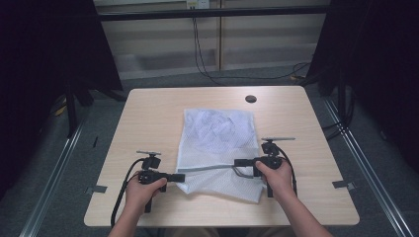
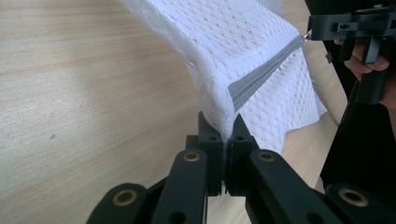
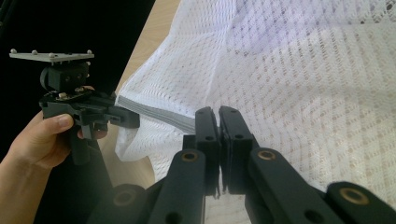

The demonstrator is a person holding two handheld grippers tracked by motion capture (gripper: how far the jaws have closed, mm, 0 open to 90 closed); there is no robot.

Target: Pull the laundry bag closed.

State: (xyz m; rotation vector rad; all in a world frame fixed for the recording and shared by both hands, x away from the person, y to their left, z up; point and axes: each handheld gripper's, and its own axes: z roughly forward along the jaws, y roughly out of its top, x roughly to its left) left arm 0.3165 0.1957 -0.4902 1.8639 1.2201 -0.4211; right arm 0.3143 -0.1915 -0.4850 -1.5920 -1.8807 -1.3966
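- High view: a white mesh bag (image 1: 220,148) with pale cloth inside lies mid-table (image 1: 148,113), long axis running away from the person. Its grey zipper (image 1: 207,169) runs crosswise between the left gripper (image 1: 181,177) and right gripper (image 1: 237,162); bare tabletop on both sides.
- Left gripper view: jaws clamped on the bag's corner at the zipper's end.
- Right gripper view: jaws pressed together at the zipper.

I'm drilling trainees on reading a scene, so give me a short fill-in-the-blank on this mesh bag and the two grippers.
1. The white mesh laundry bag lies on a light ____ table.
2. The left gripper has its jaws ____ on the bag's corner.
3. A ____ zipper strip runs between the left gripper and the right gripper.

Missing words: wooden; shut; grey
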